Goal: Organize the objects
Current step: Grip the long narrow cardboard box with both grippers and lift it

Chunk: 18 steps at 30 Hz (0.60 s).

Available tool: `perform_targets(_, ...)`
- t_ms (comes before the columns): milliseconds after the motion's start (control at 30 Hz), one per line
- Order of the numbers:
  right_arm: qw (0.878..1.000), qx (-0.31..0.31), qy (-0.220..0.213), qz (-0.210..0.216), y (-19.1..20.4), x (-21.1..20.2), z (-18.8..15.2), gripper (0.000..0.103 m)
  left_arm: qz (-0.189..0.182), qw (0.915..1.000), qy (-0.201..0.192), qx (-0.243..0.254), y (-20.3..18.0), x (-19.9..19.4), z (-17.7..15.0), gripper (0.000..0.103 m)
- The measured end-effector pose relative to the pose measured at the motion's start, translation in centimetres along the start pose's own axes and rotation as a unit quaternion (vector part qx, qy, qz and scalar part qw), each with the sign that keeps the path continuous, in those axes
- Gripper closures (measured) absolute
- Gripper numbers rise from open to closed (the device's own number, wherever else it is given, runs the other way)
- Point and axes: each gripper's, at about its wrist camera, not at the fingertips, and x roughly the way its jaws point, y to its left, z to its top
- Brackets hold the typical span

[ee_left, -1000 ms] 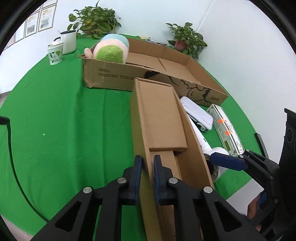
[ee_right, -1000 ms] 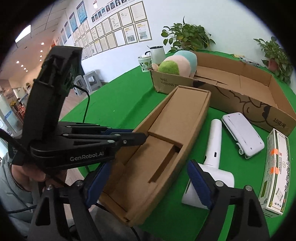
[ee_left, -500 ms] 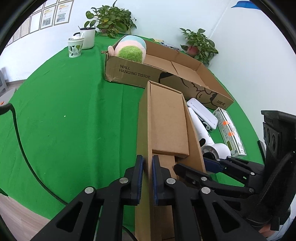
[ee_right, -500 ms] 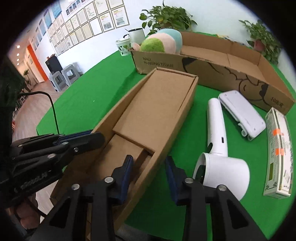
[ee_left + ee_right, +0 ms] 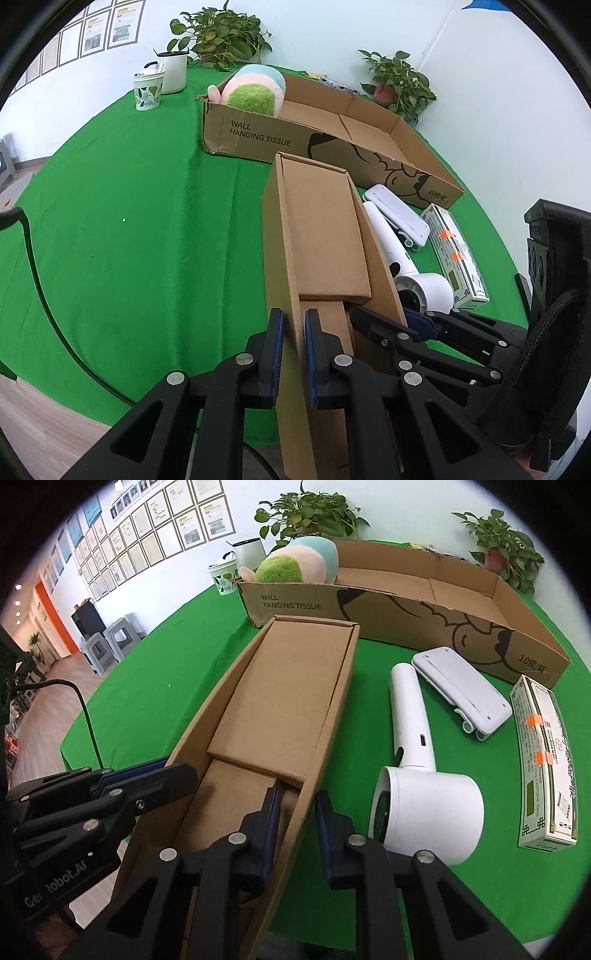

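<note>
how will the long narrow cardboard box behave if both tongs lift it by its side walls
The long narrow cardboard box is probably light: it holds only a cardboard insert. Its thin walls may flex where the left tongs and right tongs pinch. Gripped at one end, the far end may sag.

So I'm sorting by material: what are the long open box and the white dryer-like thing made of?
Long open box: corrugated cardboard, matte brown, with raw cut edges and folds. White dryer-like thing: apparently moulded plastic, smooth with a soft sheen.
</note>
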Motion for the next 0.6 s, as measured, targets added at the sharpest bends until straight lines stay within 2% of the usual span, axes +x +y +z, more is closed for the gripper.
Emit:
perform_targets(333,1.0,0.015,-0.014,-0.006,-0.7,-0.4,-0.4,0.089,0.024,0.9995,0.009,0.018,-1.6,-0.1,-0.4,0.095)
perform_targets(600,0.997,0.024,-0.078,-0.015,-1.2,-3.5,0.4,0.089,0.038,0.9968,-0.043,0.055,-4.3,-2.7,0.7,0.096)
